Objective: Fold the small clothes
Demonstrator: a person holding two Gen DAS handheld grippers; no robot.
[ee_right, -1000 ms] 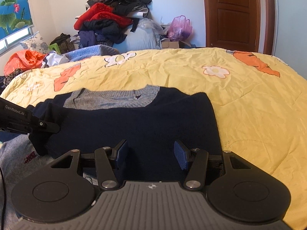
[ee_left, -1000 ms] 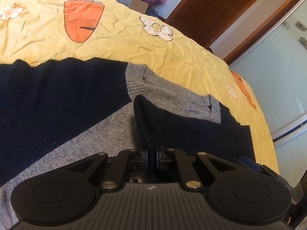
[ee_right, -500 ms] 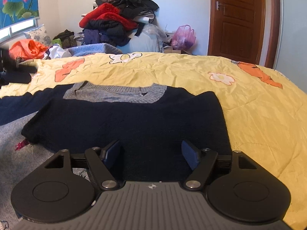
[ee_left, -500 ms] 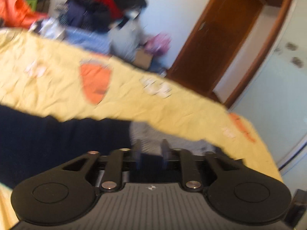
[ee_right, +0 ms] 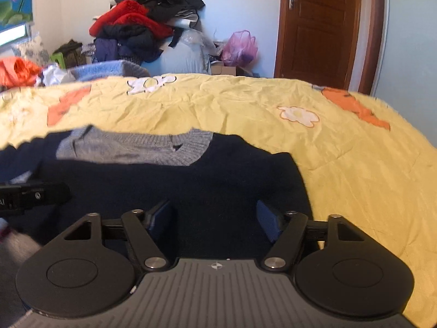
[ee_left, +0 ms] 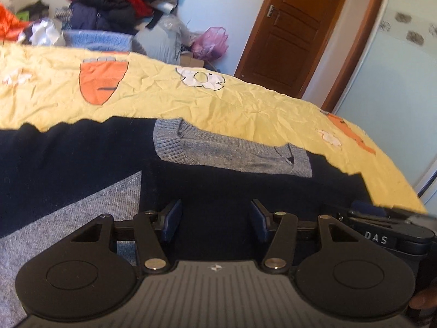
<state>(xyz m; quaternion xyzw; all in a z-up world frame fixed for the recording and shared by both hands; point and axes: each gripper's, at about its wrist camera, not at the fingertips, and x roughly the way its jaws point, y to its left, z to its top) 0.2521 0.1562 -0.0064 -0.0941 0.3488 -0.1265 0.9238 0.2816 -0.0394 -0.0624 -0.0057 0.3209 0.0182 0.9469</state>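
A small navy and grey knit sweater (ee_left: pixel 224 188) (ee_right: pixel 169 186) lies flat on the yellow bedspread (ee_left: pixel 245 109) (ee_right: pixel 341 150), its grey ribbed collar (ee_left: pixel 229 153) (ee_right: pixel 136 147) towards the far side. A navy sleeve lies folded across the chest. My left gripper (ee_left: pixel 215 221) hovers open over the navy fabric, holding nothing. My right gripper (ee_right: pixel 215 221) is open too, low over the sweater's right half. Each gripper's body shows at the edge of the other's view.
The bedspread carries orange carrot (ee_left: pixel 102 82) and white flower (ee_right: pixel 299 116) prints. A heap of clothes (ee_right: pixel 147 24) and a pink plastic bag (ee_right: pixel 241 46) sit beyond the bed. A brown wooden door (ee_right: pixel 322 27) stands at the back right.
My left gripper let go of the navy sleeve, which now lies flat across the chest, then opened wide and lifted back. The right gripper stayed open and edged closer to the sweater.
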